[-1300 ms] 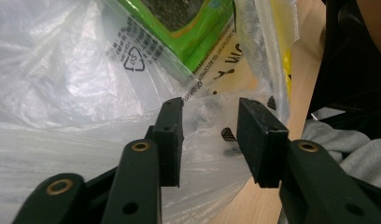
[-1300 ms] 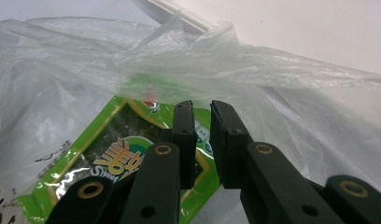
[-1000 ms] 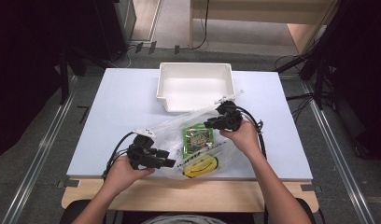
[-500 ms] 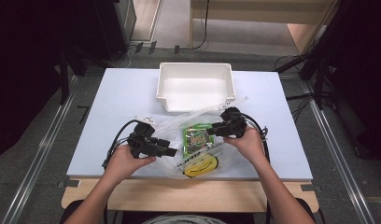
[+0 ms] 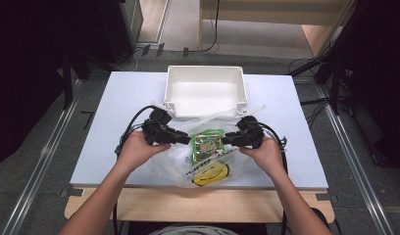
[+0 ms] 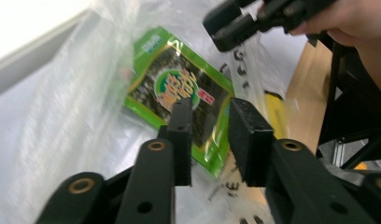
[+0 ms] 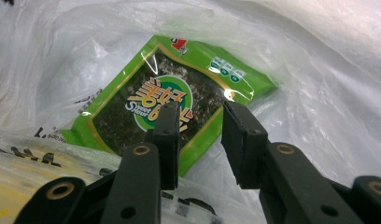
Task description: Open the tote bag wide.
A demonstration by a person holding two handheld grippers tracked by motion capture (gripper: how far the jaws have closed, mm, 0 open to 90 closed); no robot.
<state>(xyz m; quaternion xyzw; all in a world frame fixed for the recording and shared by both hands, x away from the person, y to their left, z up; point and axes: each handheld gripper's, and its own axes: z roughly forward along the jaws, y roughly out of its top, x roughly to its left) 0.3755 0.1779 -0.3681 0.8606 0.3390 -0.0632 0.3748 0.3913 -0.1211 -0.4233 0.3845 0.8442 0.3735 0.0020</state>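
Flanking the green packet [image 5: 208, 147] inside the clear bag [image 5: 181, 169], your left gripper [image 5: 188, 140] and right gripper [image 5: 225, 141] point inward, equally near, jaws just narrowed but still apart, pinching nothing.

We see a pale table [image 5: 114, 142] bearing a white bin [image 5: 206, 91] at its far edge and a clear plastic bag [image 5: 208, 161] toward its near edge.
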